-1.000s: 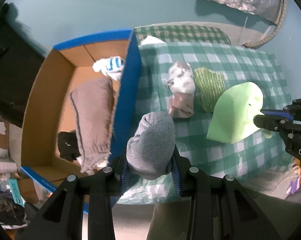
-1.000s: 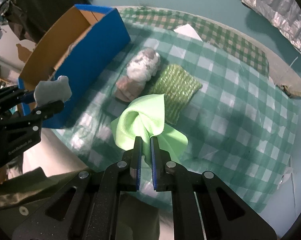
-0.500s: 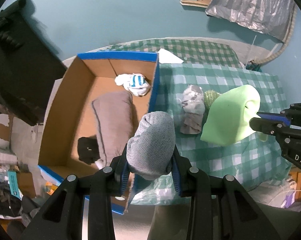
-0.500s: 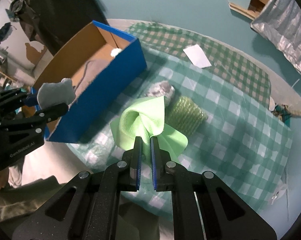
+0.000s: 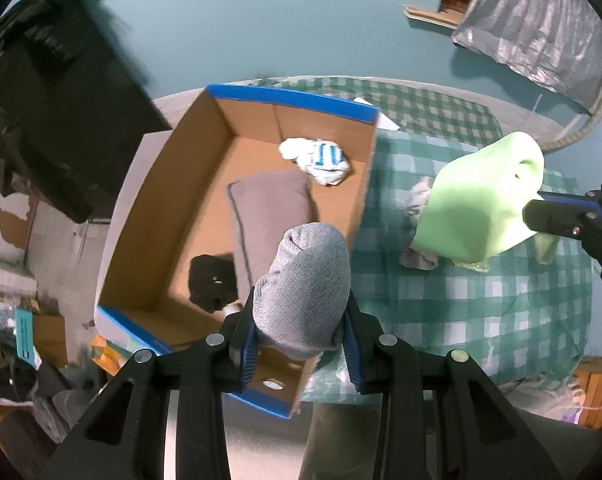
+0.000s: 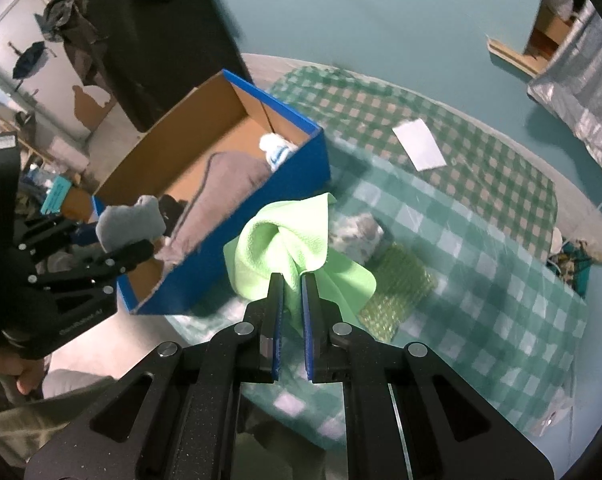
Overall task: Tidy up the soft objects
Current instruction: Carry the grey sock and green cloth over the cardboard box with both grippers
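A grey sock point(image 5: 303, 292) is being clenched in the left tongs point(image 5: 301, 336) right over the box's point(image 5: 173, 184) near corner, the nearer side, while a green cloth point(image 6: 289, 236) is being gripped by the right tongs point(image 6: 291, 300) beside the box wall, above the counter point(image 6: 481, 240).

The green cloth point(image 5: 481, 204) covers most of the pale bundle point(image 5: 419, 196) behind it, the grey sock point(image 5: 303, 292) hides the near end of the brown cushion point(image 5: 271, 212), and the black item point(image 5: 213, 282) is perhaps a garment, too dark to identify.
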Available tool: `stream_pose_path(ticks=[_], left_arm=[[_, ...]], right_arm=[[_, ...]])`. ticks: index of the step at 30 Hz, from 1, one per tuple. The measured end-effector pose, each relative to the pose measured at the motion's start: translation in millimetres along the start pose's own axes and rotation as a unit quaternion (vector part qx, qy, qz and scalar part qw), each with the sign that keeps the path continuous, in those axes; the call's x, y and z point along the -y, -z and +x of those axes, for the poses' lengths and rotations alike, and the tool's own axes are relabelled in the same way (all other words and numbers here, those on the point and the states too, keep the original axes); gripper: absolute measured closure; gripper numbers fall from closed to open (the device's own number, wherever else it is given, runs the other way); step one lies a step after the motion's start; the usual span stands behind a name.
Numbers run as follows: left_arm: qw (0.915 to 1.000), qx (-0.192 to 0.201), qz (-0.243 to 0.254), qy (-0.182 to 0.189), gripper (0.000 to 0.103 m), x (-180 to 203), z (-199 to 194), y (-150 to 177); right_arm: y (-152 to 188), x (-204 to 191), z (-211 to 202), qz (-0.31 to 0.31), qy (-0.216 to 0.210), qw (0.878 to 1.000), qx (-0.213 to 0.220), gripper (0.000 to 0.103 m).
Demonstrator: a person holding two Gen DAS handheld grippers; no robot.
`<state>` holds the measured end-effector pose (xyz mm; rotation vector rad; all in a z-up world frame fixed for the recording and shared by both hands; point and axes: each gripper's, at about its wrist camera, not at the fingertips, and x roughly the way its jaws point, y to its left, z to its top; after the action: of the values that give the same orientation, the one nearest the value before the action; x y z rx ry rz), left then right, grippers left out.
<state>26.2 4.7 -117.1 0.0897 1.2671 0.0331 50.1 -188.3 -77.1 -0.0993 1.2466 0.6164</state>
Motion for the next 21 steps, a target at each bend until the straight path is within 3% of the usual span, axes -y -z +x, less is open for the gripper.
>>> stream_pose_path(ticks=[21], left_arm=[[0.9979, -0.006, -0.057, -0.028, 0.067, -63, 8, -1]], right_arm=[[-56, -61, 29, -0.058, -0.030, 0.998, 0.003, 0.095]])
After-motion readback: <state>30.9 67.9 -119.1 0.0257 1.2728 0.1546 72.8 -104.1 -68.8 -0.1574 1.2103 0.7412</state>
